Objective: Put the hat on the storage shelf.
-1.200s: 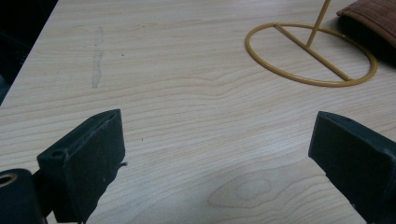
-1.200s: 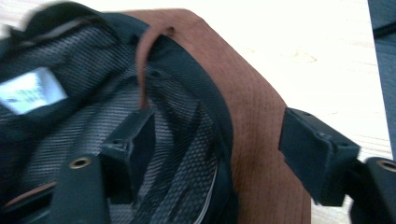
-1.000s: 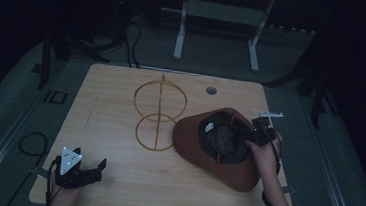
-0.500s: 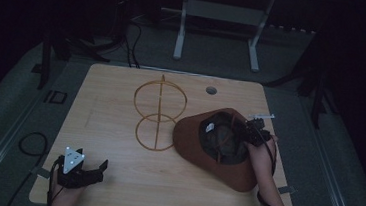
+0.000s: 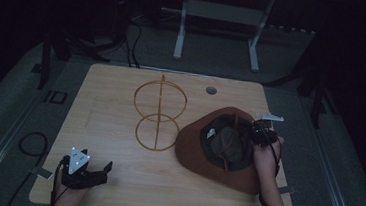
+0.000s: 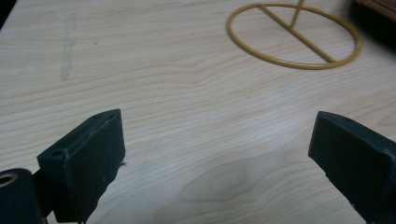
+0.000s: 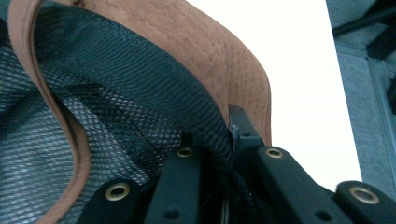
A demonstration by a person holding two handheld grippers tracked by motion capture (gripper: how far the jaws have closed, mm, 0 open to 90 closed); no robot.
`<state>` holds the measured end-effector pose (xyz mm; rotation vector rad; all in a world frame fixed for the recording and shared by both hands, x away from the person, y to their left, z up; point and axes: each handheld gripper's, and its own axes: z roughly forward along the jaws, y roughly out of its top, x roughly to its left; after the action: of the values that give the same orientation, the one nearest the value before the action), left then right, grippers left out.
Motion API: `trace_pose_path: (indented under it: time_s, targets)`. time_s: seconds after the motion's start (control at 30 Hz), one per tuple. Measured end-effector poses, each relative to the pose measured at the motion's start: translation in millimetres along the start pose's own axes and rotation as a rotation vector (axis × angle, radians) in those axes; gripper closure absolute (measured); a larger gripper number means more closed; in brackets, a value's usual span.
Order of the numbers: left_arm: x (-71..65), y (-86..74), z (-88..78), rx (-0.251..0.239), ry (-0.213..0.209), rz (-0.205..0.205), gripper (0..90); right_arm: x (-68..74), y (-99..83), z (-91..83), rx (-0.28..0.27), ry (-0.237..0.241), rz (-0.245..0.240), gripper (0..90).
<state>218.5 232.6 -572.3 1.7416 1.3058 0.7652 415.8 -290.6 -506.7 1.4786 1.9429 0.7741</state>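
Risk is read first from the high view. A brown hat (image 5: 217, 146) lies upside down at about four o'clock on the table (image 5: 116, 102), its dark lining upward and its brim just beside the base ring of a wire hat stand (image 5: 159, 115). The right gripper (image 5: 260, 132) is seen at the hat's three o'clock edge, where the brim meets the crown. The left gripper (image 5: 95, 174) rests at seven o'clock, well apart from the hat, so no second hold is given. If the hat is lifted from one edge only, it is likely to sag and swing, and the light stand could be knocked over.

From the left gripper view, the jaws are seen standing wide apart over bare wood with nothing between them; the stand's ring (image 6: 294, 35) lies toward one o'clock.

From the right gripper view, the jaws have just been closing and are now pinched together on the mesh lining (image 7: 154, 102) and a dark cord (image 7: 233, 186) at the hat's inner edge, with the suede brim (image 7: 205, 42) curling above. The bite looks thin: cloth and cord may be held rather than the firm brim, so the hat could slip out or the lining could be pulled.
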Motion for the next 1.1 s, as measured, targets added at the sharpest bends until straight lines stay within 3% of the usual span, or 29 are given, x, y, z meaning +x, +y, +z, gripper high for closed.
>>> trace_pose_path:
  time_s: [0.17, 0.37, 0.5, 0.73, 1.1]
  targets:
    - [-8.0, 4.5, -0.1, 0.004, -0.024, 0.014, 4.5, -1.2, 4.3, -18.2, -0.042, 0.024, 0.007, 84.4]
    - [-24.8, 20.6, -1.6, -0.005, -0.069, 0.049, 4.5, -0.3, 7.9, -43.3, -0.096, 0.056, 0.021, 84.4]
    - [-37.6, 31.3, -2.0, -0.015, -0.091, 0.095, 4.5, -0.9, 4.3, -55.2, -0.110, 0.050, 0.032, 84.4]
    - [-62.1, 53.3, 4.8, -0.013, -0.158, 0.137, 4.7, -1.3, 3.5, -66.2, -0.125, 0.038, 0.023, 84.4]
    - [-99.7, 84.3, 25.7, 0.030, -0.252, 0.216, 6.5, 6.0, 2.3, -72.4, -0.146, 0.044, 0.009, 84.3]
